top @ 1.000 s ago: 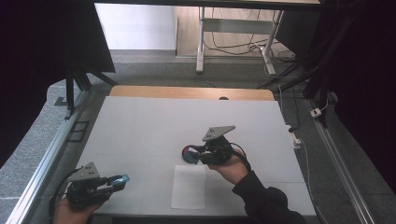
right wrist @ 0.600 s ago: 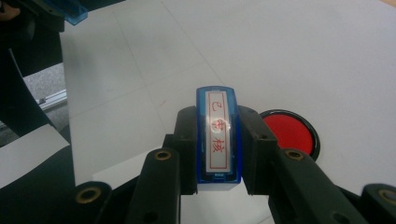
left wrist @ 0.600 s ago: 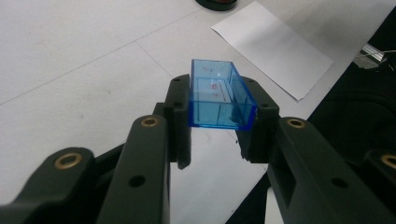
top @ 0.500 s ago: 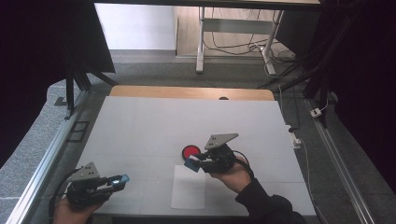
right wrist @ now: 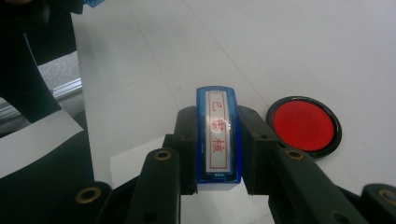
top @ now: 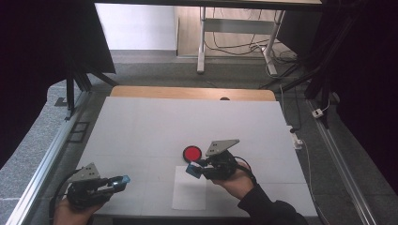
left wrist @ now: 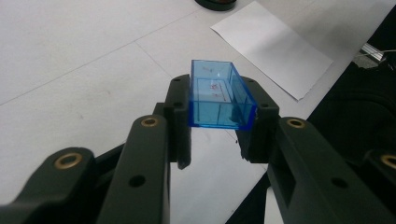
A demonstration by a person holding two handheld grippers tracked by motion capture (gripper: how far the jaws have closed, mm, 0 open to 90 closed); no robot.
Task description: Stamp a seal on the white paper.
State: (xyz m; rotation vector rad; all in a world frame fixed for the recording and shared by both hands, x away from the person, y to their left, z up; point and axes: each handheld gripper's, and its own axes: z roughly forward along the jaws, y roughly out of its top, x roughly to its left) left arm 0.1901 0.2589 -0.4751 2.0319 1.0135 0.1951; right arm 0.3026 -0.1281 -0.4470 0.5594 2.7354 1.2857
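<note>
We saw a white table (top: 141, 126) taking up most of the high view, with a strip of bare wood along its far edge. Near the person's side lay a white sheet of paper (top: 189, 194), flat on the table and between the two hands.

The right gripper (top: 196, 169) hung over the far edge of that sheet, its jaws pointing toward the left of the high view. Its jaws were drawn in tight on a blue stamp (right wrist: 218, 135), which sat squarely between them with its printing face turned to the gripper's camera; we could see red characters inside a red frame on a white strip, though we could not read them with any certainty. Just beside the stamp, on the table beyond the paper, sat a round ink pad (top: 192, 153) with a red middle and a black rim, apart from the gripper and the stamp.

The left gripper (top: 123, 180) was near the table's front left corner, well apart from the paper. Its jaws were likewise closed, on a clear blue cap (left wrist: 219, 94), an open-ended box held by its two long sides, with faint red marks inside it.
</note>
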